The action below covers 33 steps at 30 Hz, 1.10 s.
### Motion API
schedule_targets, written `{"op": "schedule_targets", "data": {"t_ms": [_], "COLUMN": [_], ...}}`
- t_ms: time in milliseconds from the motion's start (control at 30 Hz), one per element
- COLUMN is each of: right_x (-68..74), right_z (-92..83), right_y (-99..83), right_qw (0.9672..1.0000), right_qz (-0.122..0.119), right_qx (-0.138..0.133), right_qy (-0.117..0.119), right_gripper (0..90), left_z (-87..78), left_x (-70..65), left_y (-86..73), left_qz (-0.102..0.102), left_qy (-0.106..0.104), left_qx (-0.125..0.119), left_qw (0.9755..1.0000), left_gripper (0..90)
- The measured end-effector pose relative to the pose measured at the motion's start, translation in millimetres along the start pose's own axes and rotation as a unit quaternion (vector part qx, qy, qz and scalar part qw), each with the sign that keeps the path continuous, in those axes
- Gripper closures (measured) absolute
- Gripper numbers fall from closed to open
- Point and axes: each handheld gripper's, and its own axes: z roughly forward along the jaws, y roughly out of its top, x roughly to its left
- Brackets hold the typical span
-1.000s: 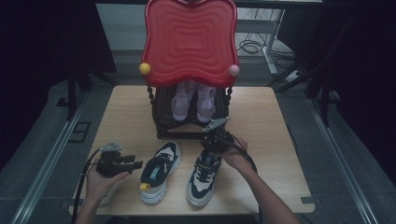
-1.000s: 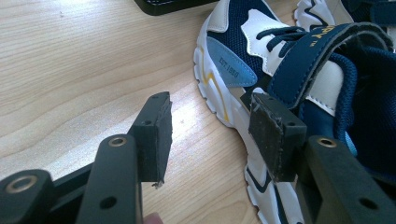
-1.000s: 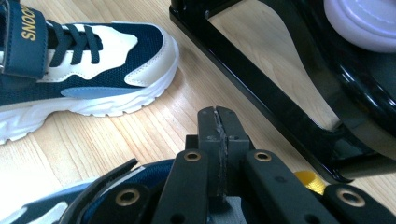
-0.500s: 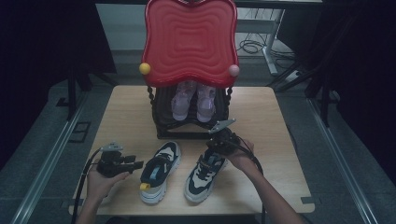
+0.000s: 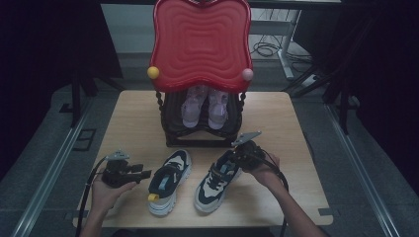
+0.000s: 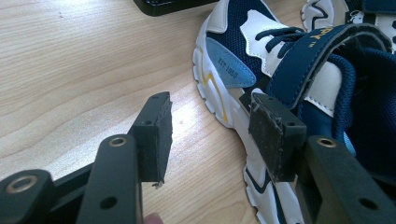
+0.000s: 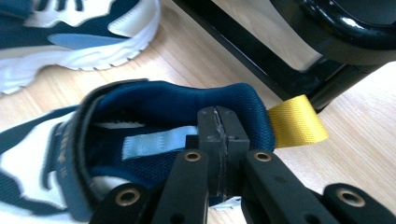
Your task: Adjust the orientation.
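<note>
Since 1 second ago, the right gripper has carried the right sneaker's heel outward, swinging the shoe askew on the table. Its jaws are pressed together on the padded heel collar, beside the yellow pull tab, likely for lifting toward the shoe rack. Left gripper rests with fingers spread, holding nothing, just beside the left sneaker, probably awaiting its turn.
</note>
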Motion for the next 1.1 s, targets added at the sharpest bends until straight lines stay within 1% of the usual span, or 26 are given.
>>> {"op": "schedule_targets", "data": {"t_ms": [100, 200, 233, 267, 367, 400, 433, 533, 667, 967, 1100], "right_x": [2.4, 8.8, 10.3, 11.2, 9.0, 6.1, 6.1, 4.1, 2.5, -4.6, -9.3], "right_z": [-1.1, 1.9, 4.2, 10.0, 17.0, 23.7, 23.7, 29.6, 29.0, 20.8, 13.1], "right_y": [1.5, 13.2, 18.1, 26.9, 33.2, 36.5, 36.5, 38.0, 36.2, 25.9, 17.7], "right_qw": [0.9999, 0.9998, 0.9998, 0.9997, 0.9999, 0.9998, 0.9998, 0.9995, 0.9993, 0.9989, 0.9984], "right_qz": [-0.003, -0.012, -0.016, -0.019, -0.015, -0.015, -0.015, -0.016, -0.016, -0.012, -0.01], "right_qx": [-0.008, -0.014, -0.014, -0.012, -0.007, 0.002, 0.002, 0.014, 0.019, 0.029, 0.037], "right_qy": [0.011, 0.007, 0.004, 0.001, -0.001, -0.01, -0.01, -0.023, -0.026, -0.034, -0.043], "right_gripper": [89.0, 89.0, 89.0, 89.0, 89.1, 89.0, 89.0, 89.1, 89.1, 89.1, 89.1], "left_z": [1.7, 2.6, 2.6, 2.3, 1.8, 1.6, 1.1, -0.4, -1.7, -0.4, -1.3], "left_x": [-0.9, -2.8, -3.1, -3.1, -2.4, -1.9, -1.5, 0.1, 0.8, -0.1, 0.1], "left_y": [0.3, 1.0, 1.0, 0.9, 0.8, 0.6, 0.4, -0.1, 0.0, 0.0, 0.0], "left_qz": [0.001, 0.005, 0.006, 0.004, 0.005, 0.005, 0.004, 0.002, 0.001, 0.001, 0.001], "left_qy": [-0.001, -0.002, -0.002, -0.002, -0.001, -0.002, -0.002, 0.0, -0.001, 0.0, 0.001], "left_qx": [0.002, 0.003, 0.003, 0.003, 0.003, 0.003, 0.003, 0.001, -0.002, 0.0, 0.0], "left_qw": [1.0, 1.0, 1.0, 1.0, 1.0, 1.0, 1.0, 1.0, 1.0, 1.0, 1.0], "left_gripper": [49.6, 49.6, 49.6, 49.5, 49.6, 49.6, 49.6, 49.6, 49.6, 49.7, 49.7]}}
